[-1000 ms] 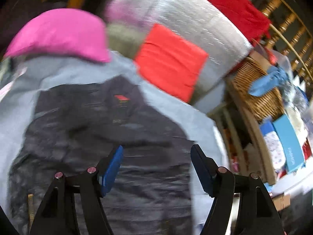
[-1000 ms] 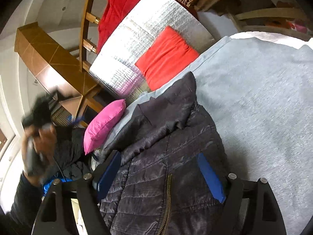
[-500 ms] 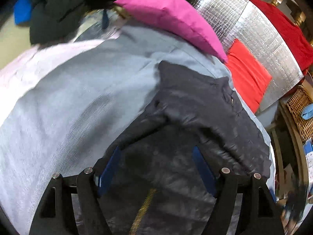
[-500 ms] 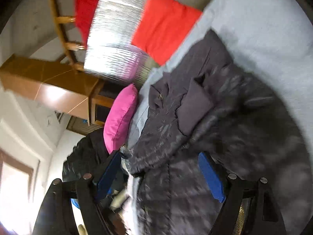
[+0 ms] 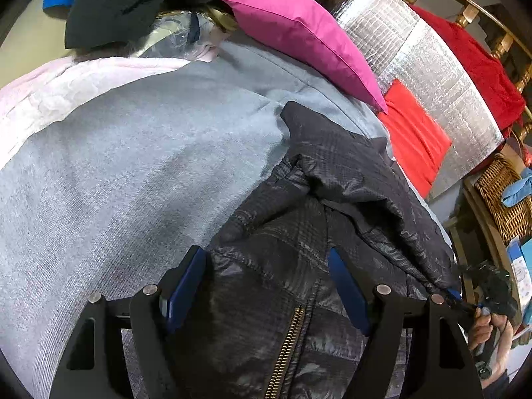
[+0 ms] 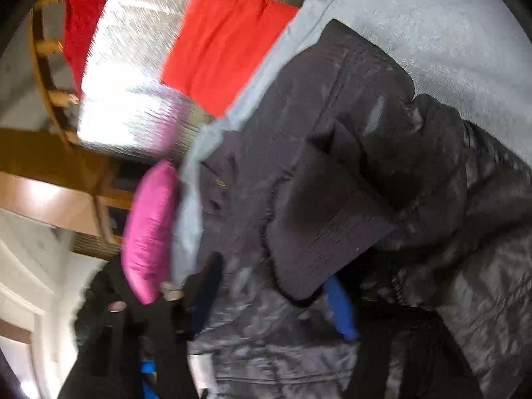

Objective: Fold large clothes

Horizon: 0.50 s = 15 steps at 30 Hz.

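A dark quilted jacket (image 5: 332, 219) is spread on a grey blanket (image 5: 126, 173), below a pink pillow (image 5: 299, 36) and a red cushion (image 5: 412, 136). The left hand-held gripper (image 5: 266, 286) is held spread over the jacket's zipper (image 5: 286, 345), its pads clear of the fabric. The right hand-held gripper (image 6: 272, 299) has just been closing, with jacket fabric bunched between its jaws; whether it is pinched cannot be told through the blur.
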Available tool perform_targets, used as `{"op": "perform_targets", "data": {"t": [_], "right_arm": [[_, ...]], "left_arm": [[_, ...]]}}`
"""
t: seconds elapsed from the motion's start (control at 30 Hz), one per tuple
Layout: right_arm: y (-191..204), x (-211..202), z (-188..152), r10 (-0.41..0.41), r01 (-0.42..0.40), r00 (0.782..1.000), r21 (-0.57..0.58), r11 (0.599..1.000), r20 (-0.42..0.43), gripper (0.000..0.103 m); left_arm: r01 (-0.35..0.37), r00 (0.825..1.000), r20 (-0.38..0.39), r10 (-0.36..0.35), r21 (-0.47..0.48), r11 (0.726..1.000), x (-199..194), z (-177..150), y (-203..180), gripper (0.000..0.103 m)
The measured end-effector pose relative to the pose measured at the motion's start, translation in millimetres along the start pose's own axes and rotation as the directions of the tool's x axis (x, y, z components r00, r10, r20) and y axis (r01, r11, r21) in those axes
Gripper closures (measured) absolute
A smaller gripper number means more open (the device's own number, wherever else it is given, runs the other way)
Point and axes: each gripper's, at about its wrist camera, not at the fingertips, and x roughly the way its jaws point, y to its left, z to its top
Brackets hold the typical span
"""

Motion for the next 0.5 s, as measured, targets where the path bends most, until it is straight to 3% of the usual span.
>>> {"op": "perform_targets", "data": {"t": [0.07, 0.1, 0.13, 0.2, 0.33, 0.37, 0.43, 0.5], "right_arm": [[4.7, 8.3, 4.2, -0.071, 0.07, 0.997, -0.023, 0.997, -0.009, 0.073], [12.2, 8.1, 5.1, -0.1, 0.1, 0.995, -0.064, 0.993, 0.003, 0.085], [20.1, 5.9, 6.4, -0.125, 0.127, 0.992, -0.109, 0.986, 0.021, 0.088], [59.9, -7.7, 2.4, -0.175, 0.199, 0.979, -0.28, 0.939, 0.109, 0.089], [124.5, -43.8, -7.7, -0.137, 0.265, 0.951, -0.505, 0.821, 0.277, 0.089], [129.0, -45.0, -7.6, -0.134, 0.279, 0.946, -0.528, 0.802, 0.296, 0.089], [118.2, -28.0, 0.6, -0.148, 0.264, 0.957, -0.536, 0.802, 0.251, 0.089], [90.1, -1.8, 6.1, -0.228, 0.324, 0.944, -0.529, 0.784, 0.241, 0.089]], "left_arm": [[0.002, 1.0, -0.002, -0.002, -0.011, 1.0, -0.3, 0.5, 3.1, 0.026], [0.004, 1.0, -0.005, -0.004, -0.013, 1.0, -1.3, 1.5, 4.4, 0.026], [0.006, 1.0, -0.005, -0.006, -0.012, 1.0, -2.5, 2.9, 5.7, 0.026], [-0.001, 1.0, -0.012, 0.001, -0.012, 1.0, -1.7, 6.8, 8.3, 0.026], [-0.021, 1.0, 0.003, 0.021, -0.006, 1.0, -3.2, 21.4, 5.9, 0.026], [-0.027, 1.0, 0.006, 0.027, 0.008, 1.0, -2.3, 25.7, 1.4, 0.026], [-0.033, 0.999, 0.01, 0.032, 0.051, 0.998, -0.2, 36.3, -15.0, 0.026], [-0.028, 0.999, 0.023, 0.026, 0.109, 0.994, 0.0, 45.6, -37.2, 0.026]]}}
